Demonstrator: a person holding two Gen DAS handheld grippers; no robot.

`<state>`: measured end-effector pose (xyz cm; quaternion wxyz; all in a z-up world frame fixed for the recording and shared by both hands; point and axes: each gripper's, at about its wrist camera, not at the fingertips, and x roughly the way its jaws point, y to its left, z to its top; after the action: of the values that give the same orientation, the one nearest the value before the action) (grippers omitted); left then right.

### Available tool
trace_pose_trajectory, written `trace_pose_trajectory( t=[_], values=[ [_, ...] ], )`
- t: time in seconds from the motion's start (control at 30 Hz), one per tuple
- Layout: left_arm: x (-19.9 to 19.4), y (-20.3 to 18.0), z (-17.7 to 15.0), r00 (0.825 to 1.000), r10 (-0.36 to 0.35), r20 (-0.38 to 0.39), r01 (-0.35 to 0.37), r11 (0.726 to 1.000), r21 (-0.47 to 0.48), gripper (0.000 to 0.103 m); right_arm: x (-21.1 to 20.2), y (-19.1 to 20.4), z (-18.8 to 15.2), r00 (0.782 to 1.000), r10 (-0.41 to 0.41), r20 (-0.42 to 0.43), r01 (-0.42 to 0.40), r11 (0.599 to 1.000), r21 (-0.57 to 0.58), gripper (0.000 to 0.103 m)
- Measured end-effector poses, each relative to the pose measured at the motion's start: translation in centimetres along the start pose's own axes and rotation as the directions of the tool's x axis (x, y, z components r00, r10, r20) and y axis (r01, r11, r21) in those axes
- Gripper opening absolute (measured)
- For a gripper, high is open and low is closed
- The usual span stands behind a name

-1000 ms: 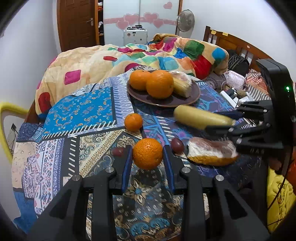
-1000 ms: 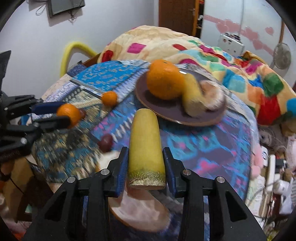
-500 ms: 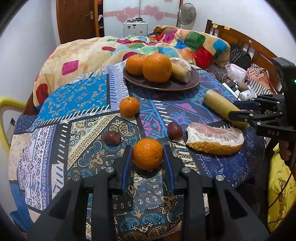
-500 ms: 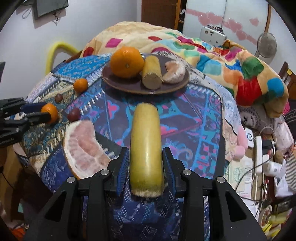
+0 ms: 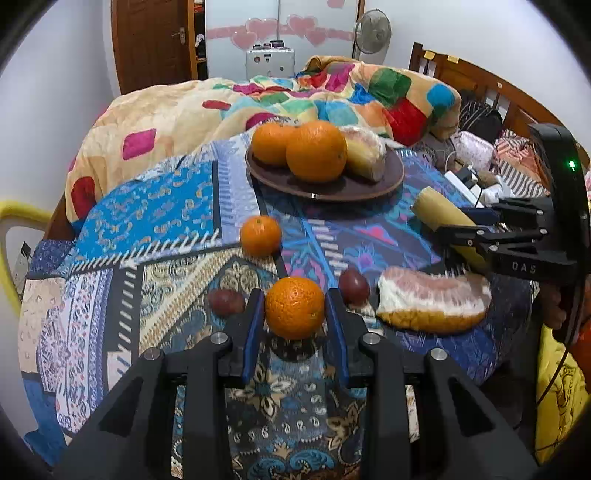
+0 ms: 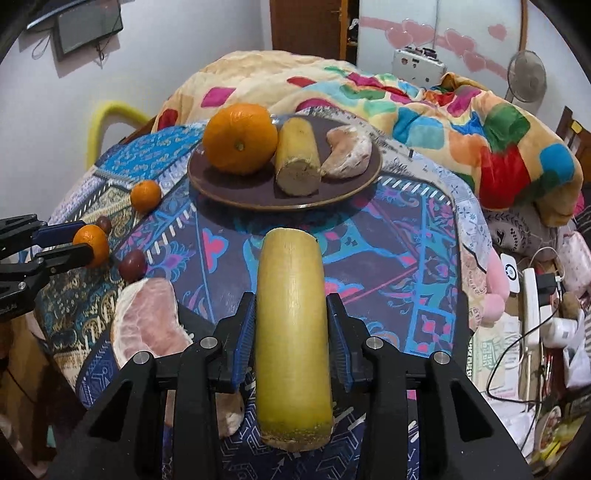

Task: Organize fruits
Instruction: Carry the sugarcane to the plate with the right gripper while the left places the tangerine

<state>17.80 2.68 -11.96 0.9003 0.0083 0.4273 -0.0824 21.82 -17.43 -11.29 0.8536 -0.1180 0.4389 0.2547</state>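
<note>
Left gripper (image 5: 294, 310) pinches an orange (image 5: 294, 307), right gripper (image 6: 291, 321) clamps a yellow stalk piece (image 6: 291, 321), likely bound for the plate (image 6: 236, 192) at upper centre.

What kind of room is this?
Most likely a bedroom. There is a bed with a wooden headboard and a colourful blanket, and a fan stands by the wall.

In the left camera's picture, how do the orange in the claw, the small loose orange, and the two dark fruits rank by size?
1. Orange in the claw, though nearness flatters it.
2. Small orange.
3. Dark fruits, which look alike.
</note>
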Motion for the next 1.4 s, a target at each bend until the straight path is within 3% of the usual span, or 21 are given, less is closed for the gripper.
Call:
trace_pose_trajectory(
  t=[0.33,0.57,1.07,1.4],
  values=[
    [-0.4,0.2,3.5,0.998,0.003,0.069,-0.003,1.0,-0.007,0.033,-3.1,-0.8,2.8,0.99,-0.016,0.141,0.011,0.999,0.039,0.035],
    [0.4,0.4,5.9,0.995,0.015,0.094,-0.015,1.0,0.001,0.033,-3.7,-1.4,4.8,0.98,-0.032,0.195,0.023,0.998,0.052,0.035],
    [4.2,1.2,9.3,0.995,0.024,0.094,-0.024,1.0,0.005,0.033,-2.0,-2.6,8.1,0.976,-0.057,0.211,0.046,0.997,0.058,0.035],
    [6.5,2.1,10.7,0.997,0.022,0.074,-0.022,1.0,-0.002,0.033,1.3,-2.9,10.6,0.979,-0.075,0.187,0.062,0.995,0.076,0.035]
  ],
)
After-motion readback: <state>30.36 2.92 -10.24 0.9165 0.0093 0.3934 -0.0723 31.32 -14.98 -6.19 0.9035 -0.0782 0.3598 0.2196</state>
